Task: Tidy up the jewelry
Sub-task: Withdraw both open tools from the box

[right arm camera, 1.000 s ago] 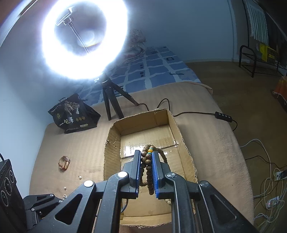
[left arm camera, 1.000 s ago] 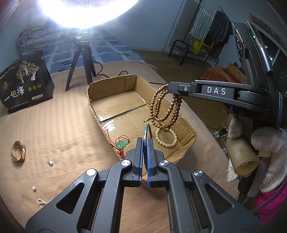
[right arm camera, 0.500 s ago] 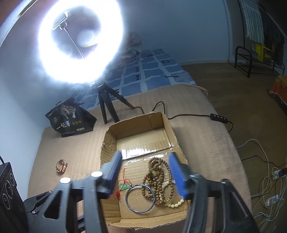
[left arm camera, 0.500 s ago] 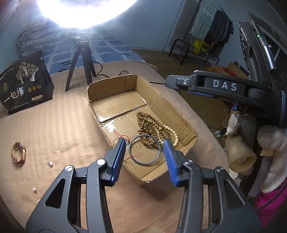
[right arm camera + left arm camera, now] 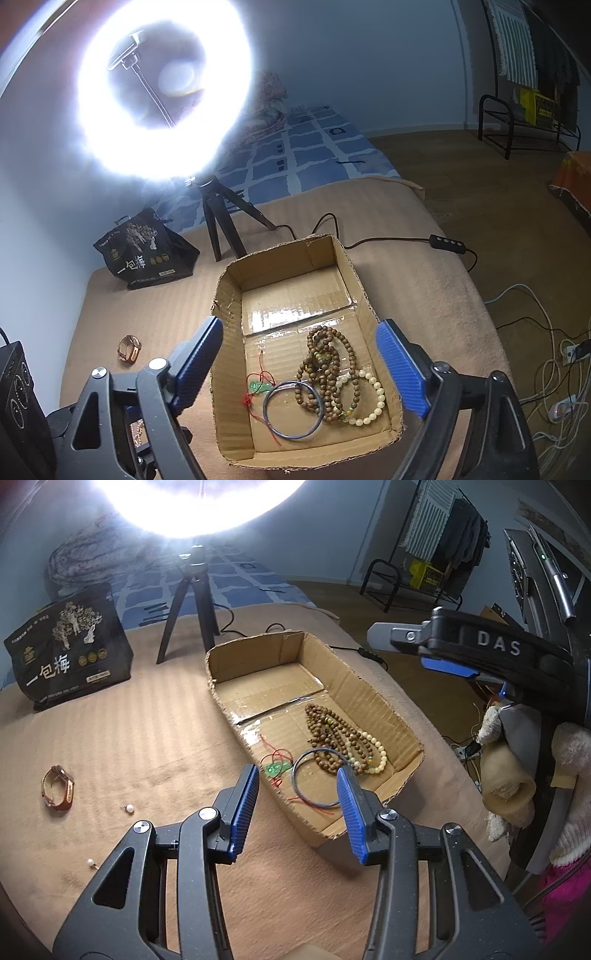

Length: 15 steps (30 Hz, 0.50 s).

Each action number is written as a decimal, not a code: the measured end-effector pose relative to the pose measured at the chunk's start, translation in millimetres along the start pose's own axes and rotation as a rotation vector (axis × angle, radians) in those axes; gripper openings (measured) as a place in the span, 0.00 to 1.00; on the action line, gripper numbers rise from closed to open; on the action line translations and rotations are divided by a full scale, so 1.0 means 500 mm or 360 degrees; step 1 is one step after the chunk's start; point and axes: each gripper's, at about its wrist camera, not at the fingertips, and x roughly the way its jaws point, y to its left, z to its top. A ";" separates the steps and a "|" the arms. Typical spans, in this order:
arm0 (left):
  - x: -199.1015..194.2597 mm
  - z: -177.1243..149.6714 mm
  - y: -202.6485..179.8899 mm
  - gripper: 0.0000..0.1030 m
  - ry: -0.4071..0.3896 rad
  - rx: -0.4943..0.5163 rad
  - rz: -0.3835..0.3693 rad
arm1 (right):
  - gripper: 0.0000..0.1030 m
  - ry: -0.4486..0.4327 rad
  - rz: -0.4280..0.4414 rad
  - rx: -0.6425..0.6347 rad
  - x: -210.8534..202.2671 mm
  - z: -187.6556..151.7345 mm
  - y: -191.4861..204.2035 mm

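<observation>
1. Since the earlier frames, your right gripper [image 5: 303, 363] has let go of the brown bead strand [image 5: 325, 367], which hung pinched between its pads and now lies in the cardboard box [image 5: 231, 354]. Its jaws have just been opening and stand spread wide, with nothing between the pads.
2. Your left gripper [image 5: 297, 806] has likewise released the blue bangle [image 5: 314, 779], which now lies flat on the box floor. Its jaws are parted about halfway and empty.
3. Both tools hover above the near end of the box, apart from its contents.
4. Bead strand: small round dark-brown wooden beads, looped in several coils, with a few green and yellow accent beads. It lies in the near right part of the box, overlapping the bangle's edge.
5. Count inside the box, four items: one brown strand, one cream bead bracelet [image 5: 369, 400] touching the strand's right side, one thin blue bangle, one green pendant on red cord [image 5: 258, 387] left of the bangle.
6. Count outside the box, on the tan blanket [image 5: 147, 738]: one brown wristband [image 5: 57, 786] and two loose pearls [image 5: 129, 808], all well left of the box.
7. Beyond the box stand one black printed bag [image 5: 70, 653] and one ring light on a tripod [image 5: 192, 590].
</observation>
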 end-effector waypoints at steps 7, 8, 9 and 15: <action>-0.023 -0.014 0.042 0.43 -0.0023 -0.0015 0.0085 | 0.98 -0.0017 -0.0001 -0.0017 -0.010 -0.006 0.012; -0.027 -0.017 0.052 0.43 -0.0020 -0.0023 0.0100 | 0.98 -0.0016 0.0002 -0.0025 -0.012 -0.008 0.016; -0.030 -0.018 0.059 0.44 -0.0017 -0.0028 0.0107 | 0.98 -0.0017 0.0003 -0.0033 -0.013 -0.008 0.018; -0.062 -0.030 0.112 0.52 -0.0022 -0.0056 0.0165 | 0.98 -0.0023 0.0000 -0.0084 -0.022 -0.013 0.043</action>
